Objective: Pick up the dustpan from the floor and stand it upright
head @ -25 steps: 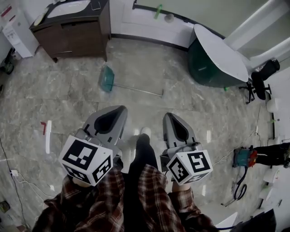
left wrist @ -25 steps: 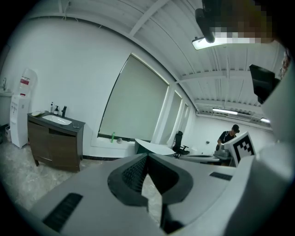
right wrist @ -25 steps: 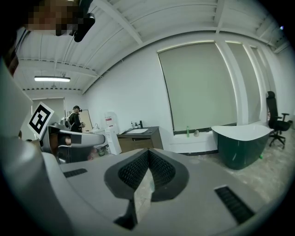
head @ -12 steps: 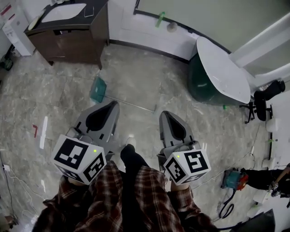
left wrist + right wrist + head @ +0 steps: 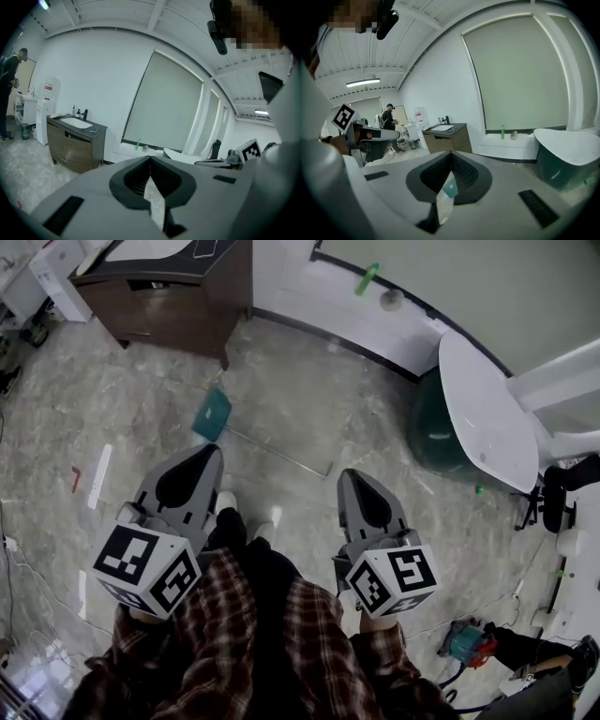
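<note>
The teal plastic dustpan (image 5: 212, 414) lies flat on the grey stone floor (image 5: 131, 399) ahead, well apart from my left gripper (image 5: 206, 452) and right gripper (image 5: 349, 478). Both have their jaws together on nothing. It looks light, so I'd clamp its thin, probably slippery metal handle (image 5: 281, 452) near the pan.

Teal dustpan (image 5: 212, 414) lies flat on the marbled floor (image 5: 141, 399) — its thin handle (image 5: 279, 451) stretched rightward

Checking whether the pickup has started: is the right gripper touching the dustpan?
Apart. The right gripper view shows the dustpan small and distant, seen past the right gripper's shut, empty fingers.
</note>
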{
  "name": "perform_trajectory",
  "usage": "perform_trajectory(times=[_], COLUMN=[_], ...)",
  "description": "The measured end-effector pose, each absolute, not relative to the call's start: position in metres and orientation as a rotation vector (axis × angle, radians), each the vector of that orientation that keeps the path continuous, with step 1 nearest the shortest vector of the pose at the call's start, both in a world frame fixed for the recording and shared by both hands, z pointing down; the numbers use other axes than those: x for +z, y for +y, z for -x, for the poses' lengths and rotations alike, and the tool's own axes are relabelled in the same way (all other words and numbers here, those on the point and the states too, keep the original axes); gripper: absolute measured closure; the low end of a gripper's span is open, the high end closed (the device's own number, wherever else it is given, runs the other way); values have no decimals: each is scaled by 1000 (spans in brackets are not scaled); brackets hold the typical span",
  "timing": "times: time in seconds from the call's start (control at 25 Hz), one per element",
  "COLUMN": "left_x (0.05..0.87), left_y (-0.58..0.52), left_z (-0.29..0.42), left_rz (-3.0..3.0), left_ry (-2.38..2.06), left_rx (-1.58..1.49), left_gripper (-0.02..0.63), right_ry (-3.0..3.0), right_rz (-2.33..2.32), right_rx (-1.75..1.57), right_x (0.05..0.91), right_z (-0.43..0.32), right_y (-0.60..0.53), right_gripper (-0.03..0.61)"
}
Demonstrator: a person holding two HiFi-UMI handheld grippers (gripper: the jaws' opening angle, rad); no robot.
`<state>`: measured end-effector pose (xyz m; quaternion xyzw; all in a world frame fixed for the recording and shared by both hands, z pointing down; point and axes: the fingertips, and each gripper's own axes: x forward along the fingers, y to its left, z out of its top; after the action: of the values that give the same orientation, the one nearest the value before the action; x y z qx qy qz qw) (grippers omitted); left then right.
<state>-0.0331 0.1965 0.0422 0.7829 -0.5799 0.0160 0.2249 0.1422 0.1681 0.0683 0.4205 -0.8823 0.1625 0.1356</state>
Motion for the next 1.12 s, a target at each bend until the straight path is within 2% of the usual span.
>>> perform_trajectory(times=[0.2, 0.68, 1.12], left_x=[56, 50, 72], left_y=[157, -16, -79], left_z=[46, 66, 17], left_rz=[-2164, -2335, -2411], left_ry=[-1569, -1371, -1139], left_rx=[65, 91, 194], left_gripper=[601, 601, 601], right_ry=[-2549, -2464, -2363], right_rz=[-1212, -1408, -1577], right_rx=[493, 490, 620], right_x=[81, 80, 96], right_z=[-120, -74, -102], right_y=[135, -12, -61], right_gripper=[568, 568, 566])
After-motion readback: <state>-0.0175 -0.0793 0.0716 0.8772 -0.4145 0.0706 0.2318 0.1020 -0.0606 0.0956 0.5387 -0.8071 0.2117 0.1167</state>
